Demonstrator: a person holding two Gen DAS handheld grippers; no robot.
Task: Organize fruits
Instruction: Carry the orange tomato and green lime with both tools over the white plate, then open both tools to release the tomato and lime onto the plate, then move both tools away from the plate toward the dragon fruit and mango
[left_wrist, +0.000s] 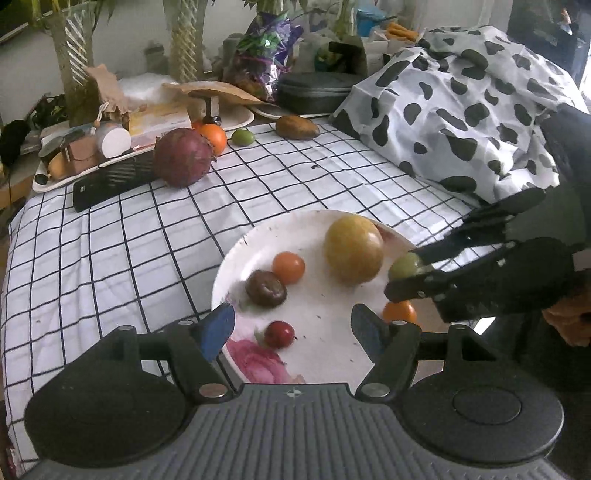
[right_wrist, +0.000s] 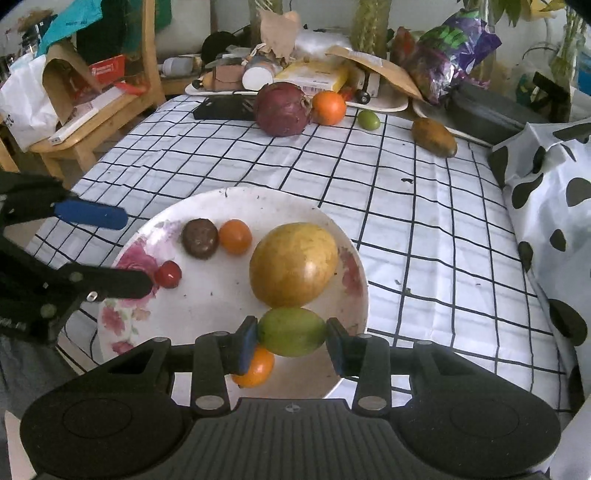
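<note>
A white floral plate (left_wrist: 325, 317) (right_wrist: 221, 306) sits on the checked tablecloth. It holds a big yellow fruit (left_wrist: 353, 249) (right_wrist: 293, 265), a small orange fruit (left_wrist: 289, 266) (right_wrist: 235, 236), a dark brown fruit (left_wrist: 266, 288) (right_wrist: 200, 237), a small red fruit (left_wrist: 279, 334) (right_wrist: 168, 274) and another orange fruit (left_wrist: 399, 312) (right_wrist: 256, 367). My right gripper (right_wrist: 291, 341) (left_wrist: 406, 267) is shut on a green fruit (right_wrist: 291, 331) (left_wrist: 404, 265) just above the plate's near edge. My left gripper (left_wrist: 293, 330) (right_wrist: 129, 251) is open and empty over the plate, around the red fruit.
At the table's far side lie a red onion (left_wrist: 182, 157) (right_wrist: 282, 109), an orange (left_wrist: 214, 137) (right_wrist: 328, 108), a small green fruit (left_wrist: 242, 137) (right_wrist: 368, 119) and a brown fruit (left_wrist: 296, 127) (right_wrist: 434, 137). A cluttered tray (left_wrist: 74, 155) stands behind. A cow-print cloth (left_wrist: 461, 110) lies at right.
</note>
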